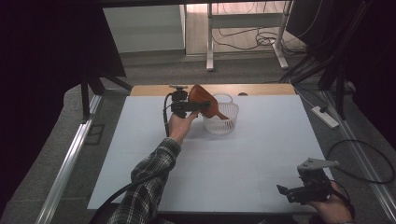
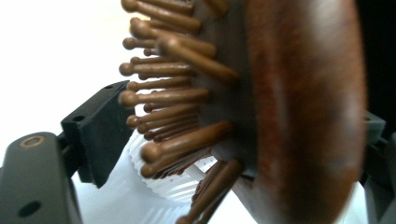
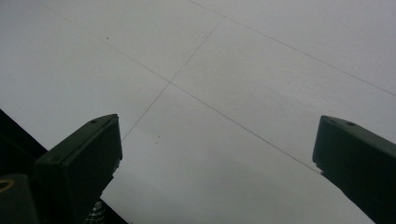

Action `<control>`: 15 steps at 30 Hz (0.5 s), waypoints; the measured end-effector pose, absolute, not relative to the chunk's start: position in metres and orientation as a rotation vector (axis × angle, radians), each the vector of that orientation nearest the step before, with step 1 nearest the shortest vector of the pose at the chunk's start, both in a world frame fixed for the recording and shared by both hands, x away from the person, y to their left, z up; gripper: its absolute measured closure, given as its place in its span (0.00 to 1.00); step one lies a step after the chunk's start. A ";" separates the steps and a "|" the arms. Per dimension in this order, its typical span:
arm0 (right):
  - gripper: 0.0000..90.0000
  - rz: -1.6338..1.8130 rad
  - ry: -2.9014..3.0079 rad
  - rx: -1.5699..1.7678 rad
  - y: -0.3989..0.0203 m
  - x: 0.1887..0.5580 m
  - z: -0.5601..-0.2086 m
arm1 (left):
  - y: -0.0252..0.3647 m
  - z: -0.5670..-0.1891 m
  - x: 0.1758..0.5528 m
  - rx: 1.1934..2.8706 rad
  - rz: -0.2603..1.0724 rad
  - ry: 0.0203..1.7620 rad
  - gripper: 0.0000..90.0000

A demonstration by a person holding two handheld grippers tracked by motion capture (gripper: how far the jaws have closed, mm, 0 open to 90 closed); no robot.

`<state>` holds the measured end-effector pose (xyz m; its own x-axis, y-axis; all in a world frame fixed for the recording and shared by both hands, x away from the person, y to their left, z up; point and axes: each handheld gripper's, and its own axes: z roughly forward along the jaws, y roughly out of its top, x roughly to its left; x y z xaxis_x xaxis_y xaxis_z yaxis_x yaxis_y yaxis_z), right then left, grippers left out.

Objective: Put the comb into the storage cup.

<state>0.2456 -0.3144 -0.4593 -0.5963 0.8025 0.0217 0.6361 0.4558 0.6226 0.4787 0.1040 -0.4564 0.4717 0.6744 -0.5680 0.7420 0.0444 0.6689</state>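
Note:
A brown paddle hairbrush point(image 1: 201, 96) leans with its handle down in a small white basket point(image 1: 223, 125) at the far middle of the table; its head sticks up out of the rim. My left gripper point(image 1: 204, 106) is level at the head, one jaw on either side. In the left gripper view the brush point(image 2: 299, 107) stands between the jaws of that gripper point(image 2: 240, 112): the bristle tips are just at the left jaw, the smooth back is by the right jaw, and the jaws stand wide. The basket's ribbed rim point(image 2: 163, 186) is below. My right gripper point(image 1: 286, 192) rests open near the front right corner, nothing between its fingers point(image 3: 218, 120).
The white table top point(image 1: 233, 163) has faint seam lines point(image 3: 205, 105). A wooden strip point(image 1: 261, 88) runs along its far edge. On the floor at the right lie a power strip point(image 1: 324, 116) and cables. Metal rails flank the table on both sides.

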 end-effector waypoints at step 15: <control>0.01 0.865 2.435 1.235 -0.314 0.246 -0.459 | 0.110 -0.449 0.477 1.734 -0.036 1.196 0.06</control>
<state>0.2457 -0.3145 -0.4593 -0.5972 0.8017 0.0225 0.6363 0.4565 0.6219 0.4767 0.1105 -0.4486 0.5126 0.6914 -0.5092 0.7206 -0.0239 0.6929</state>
